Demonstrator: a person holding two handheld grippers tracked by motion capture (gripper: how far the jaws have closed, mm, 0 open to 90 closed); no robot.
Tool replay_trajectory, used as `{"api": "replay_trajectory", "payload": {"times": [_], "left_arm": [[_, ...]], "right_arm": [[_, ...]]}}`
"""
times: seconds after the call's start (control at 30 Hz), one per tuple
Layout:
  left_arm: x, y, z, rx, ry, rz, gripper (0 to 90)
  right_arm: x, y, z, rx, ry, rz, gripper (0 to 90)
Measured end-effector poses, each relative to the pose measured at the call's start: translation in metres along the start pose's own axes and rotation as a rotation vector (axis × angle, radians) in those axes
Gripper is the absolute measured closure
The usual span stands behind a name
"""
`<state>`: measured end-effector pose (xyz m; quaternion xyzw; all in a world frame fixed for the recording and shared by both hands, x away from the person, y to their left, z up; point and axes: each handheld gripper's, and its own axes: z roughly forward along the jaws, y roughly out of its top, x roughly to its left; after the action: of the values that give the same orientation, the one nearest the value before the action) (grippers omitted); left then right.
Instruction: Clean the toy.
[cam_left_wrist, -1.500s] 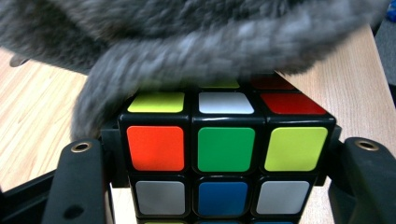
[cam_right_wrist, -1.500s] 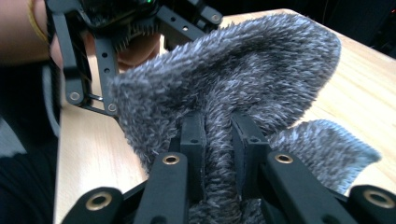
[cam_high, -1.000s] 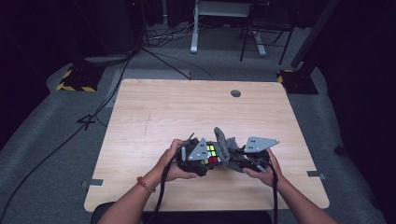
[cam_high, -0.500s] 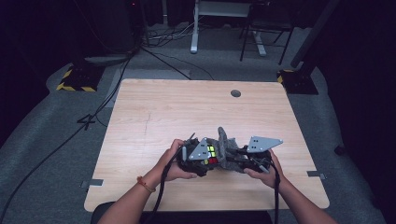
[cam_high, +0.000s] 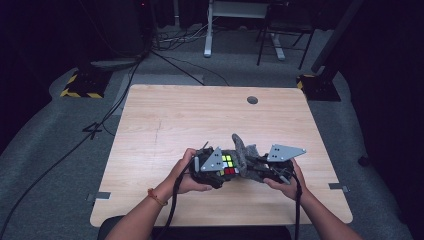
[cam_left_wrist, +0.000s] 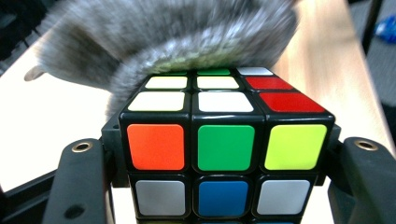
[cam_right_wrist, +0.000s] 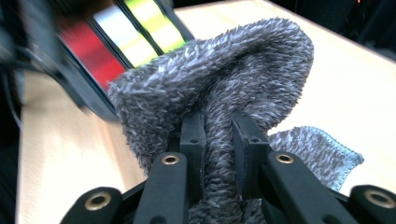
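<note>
Left tool (cam_high: 220, 167): clamped on the Rubik's cube (cam_left_wrist: 224, 140), one jaw on each side of it.
Right tool (cam_right_wrist: 217, 140): pinching a fold of the grey fluffy cloth (cam_right_wrist: 243, 74).
Cube: held near the tabletop's (cam_high: 200, 115) near edge, about mid-width.
Cloth: draped against the cube's far face, touching it.

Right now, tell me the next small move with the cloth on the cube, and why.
Probably drag the grey cloth across the cube's top face. The left tongs are clamped on the cube's sides, the right tongs pinch a fold of cloth, and the cloth already lies on the top face's far edge, with the nearer stickers uncovered.
</note>
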<state>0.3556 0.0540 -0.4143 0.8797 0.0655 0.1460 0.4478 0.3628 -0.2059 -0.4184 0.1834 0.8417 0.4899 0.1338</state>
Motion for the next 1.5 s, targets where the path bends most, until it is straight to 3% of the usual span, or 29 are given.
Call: {"api": "replay_trajectory", "payload": {"times": [0.1,0.17,0.3,0.63,1.1,1.27,1.37,1.5], "left_arm": [[0.000,0.001,-0.002,-0.034,-0.025,-0.007,33.4],[-0.002,0.001,0.000,-0.031,-0.029,-0.001,33.4],[-0.002,0.001,0.003,-0.047,-0.063,-0.008,33.2],[-0.004,0.000,0.005,-0.031,-0.047,0.002,32.9],[-0.005,0.001,0.014,0.039,-0.032,0.019,33.0],[-0.005,0.001,0.020,0.104,-0.018,0.043,33.2],[-0.003,0.000,0.017,0.083,-0.029,0.027,33.3],[0.000,0.003,0.008,0.028,-0.029,0.007,33.4]], "right_arm": [[-0.005,-0.005,0.006,0.025,0.014,0.030,76.5],[-0.005,-0.006,0.010,0.022,0.037,0.036,76.5],[0.004,-0.004,0.010,-0.001,0.080,0.014,76.7],[0.007,0.001,0.001,-0.059,0.085,0.026,76.9],[0.012,0.005,-0.002,-0.071,0.063,-0.009,76.9],[0.013,0.005,-0.001,-0.076,0.068,-0.008,76.8],[0.016,0.007,-0.001,-0.066,0.047,-0.049,76.8],[0.013,0.004,0.002,-0.055,0.058,-0.023,76.7]]}}
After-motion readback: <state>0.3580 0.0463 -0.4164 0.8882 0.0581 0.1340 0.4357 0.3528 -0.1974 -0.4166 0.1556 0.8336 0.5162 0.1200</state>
